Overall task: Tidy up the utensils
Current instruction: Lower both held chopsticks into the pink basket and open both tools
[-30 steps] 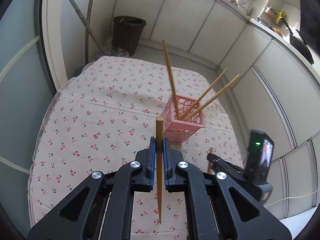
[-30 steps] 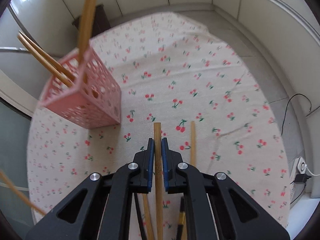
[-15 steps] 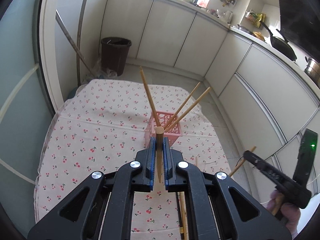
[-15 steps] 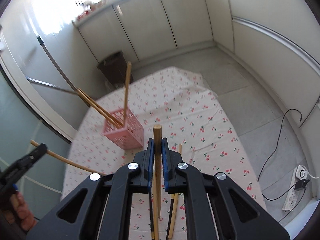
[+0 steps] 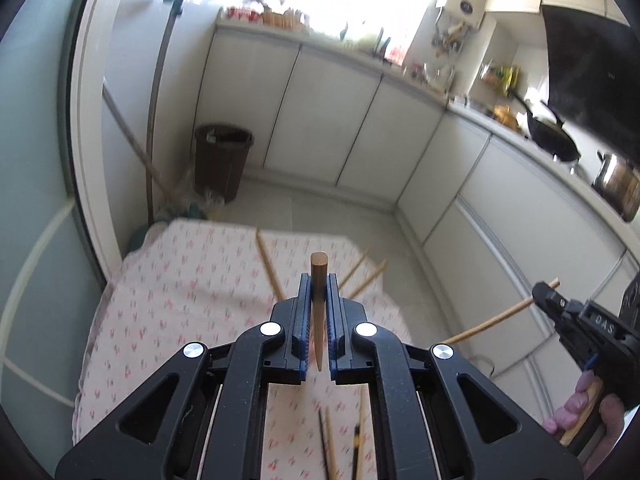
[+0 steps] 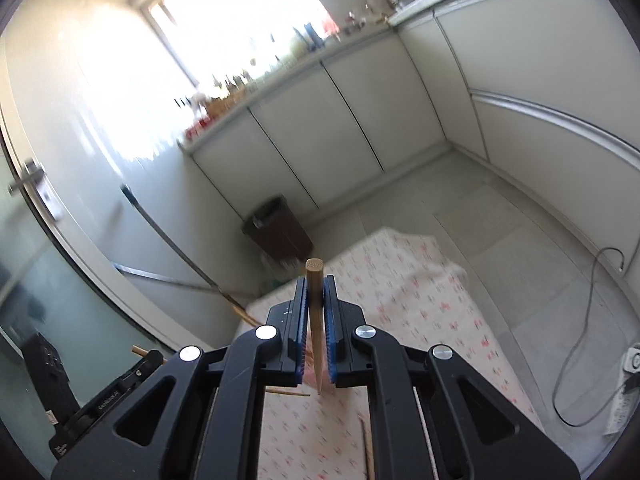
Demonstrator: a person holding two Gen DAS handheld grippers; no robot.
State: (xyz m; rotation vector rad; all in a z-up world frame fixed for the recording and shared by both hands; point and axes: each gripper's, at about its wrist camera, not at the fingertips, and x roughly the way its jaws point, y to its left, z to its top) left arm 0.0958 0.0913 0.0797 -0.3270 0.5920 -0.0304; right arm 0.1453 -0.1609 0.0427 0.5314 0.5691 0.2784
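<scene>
Chopsticks: I've got one clamped in each gripper, left and right, frame centre, near the thick end, more loose on cloth at bottom; light, stiff, slick, so grip mid-shaft.

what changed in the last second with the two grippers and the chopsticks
Both grippers rose and tipped up: the cherry-print cloth and three chopsticks in the basket sank low, cabinets and window filling both views. Unchanged: the left gripper stays clamped on its wooden chopstick, the right gripper on its own.
</scene>
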